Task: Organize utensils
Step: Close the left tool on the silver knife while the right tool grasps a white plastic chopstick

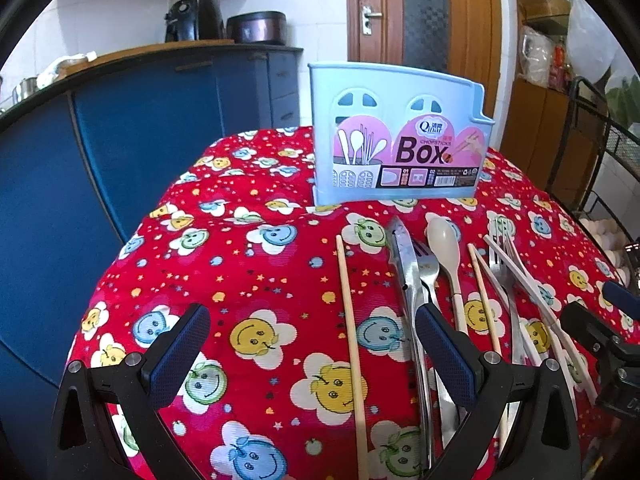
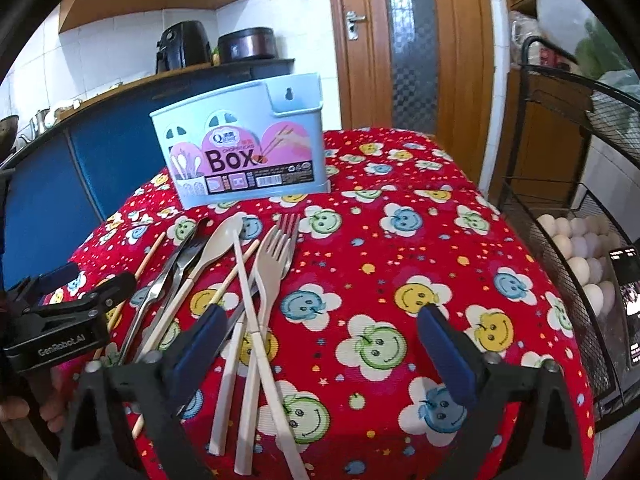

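Roughly sorted by view. Left wrist view: left gripper (image 1: 310,344) low centre, fingers wide, holding nothing. One wooden chopstick (image 1: 351,344) lies between them on the desk (image 1: 240,264). At centre right lie a steel knife (image 1: 406,264), a cream spoon (image 1: 444,248), a second chopstick (image 1: 482,284) and white cutlery, side by side and partly overlapping. Blue chopsticks box (image 1: 400,132) stands upright at upper centre, beyond the tips.

Right wrist view: right gripper (image 2: 320,336) low centre, fingers wide, empty, over bare cloth. Cream fork (image 2: 272,264) and a white chopstick (image 2: 260,332) cross just beside the left finger; box at upper left.

Handling, as judged: everything light and stiff. Steel looks slick and thin, lying flat on soft cloth; pinch mid-handle. Chopsticks may roll; grip near the middle. Lift crossed pieces from the top first.
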Action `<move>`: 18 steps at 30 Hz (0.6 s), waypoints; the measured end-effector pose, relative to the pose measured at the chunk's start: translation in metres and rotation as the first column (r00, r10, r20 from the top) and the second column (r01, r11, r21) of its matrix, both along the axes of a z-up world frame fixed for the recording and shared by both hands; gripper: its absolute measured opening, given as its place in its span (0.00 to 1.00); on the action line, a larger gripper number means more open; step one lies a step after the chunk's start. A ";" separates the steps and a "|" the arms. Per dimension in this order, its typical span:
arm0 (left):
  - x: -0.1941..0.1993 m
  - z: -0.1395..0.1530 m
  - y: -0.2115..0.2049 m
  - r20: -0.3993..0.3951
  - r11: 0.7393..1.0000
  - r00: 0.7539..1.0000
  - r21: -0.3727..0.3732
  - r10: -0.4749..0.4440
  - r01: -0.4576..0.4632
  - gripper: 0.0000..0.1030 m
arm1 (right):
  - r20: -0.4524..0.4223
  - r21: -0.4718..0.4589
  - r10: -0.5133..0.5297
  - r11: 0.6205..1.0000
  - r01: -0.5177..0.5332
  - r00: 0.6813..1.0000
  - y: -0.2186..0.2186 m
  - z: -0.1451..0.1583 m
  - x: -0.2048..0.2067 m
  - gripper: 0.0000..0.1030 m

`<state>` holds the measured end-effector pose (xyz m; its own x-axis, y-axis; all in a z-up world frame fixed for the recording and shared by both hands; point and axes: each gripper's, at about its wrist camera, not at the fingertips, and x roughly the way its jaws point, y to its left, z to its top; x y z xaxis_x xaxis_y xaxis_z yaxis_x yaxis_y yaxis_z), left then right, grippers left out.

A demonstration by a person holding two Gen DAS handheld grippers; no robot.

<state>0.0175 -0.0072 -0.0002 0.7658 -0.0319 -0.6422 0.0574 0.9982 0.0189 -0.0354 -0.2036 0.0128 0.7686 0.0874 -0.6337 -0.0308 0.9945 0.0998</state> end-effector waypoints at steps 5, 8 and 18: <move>0.005 0.001 -0.007 -0.035 0.999 0.999 0.008 -0.034 0.034 0.99 | -0.059 0.005 0.047 0.999 -0.047 0.997 0.001 0.001 0.009 0.70; 0.007 0.003 -0.010 -0.044 0.998 0.997 0.010 -0.056 0.057 0.99 | -0.098 0.019 0.073 0.997 -0.071 0.992 0.002 -0.001 0.017 0.57; 0.020 0.000 -0.021 -0.117 0.990 0.984 -0.057 -0.137 0.131 0.77 | -0.135 0.010 0.160 0.987 -0.160 0.978 0.021 0.000 0.025 0.33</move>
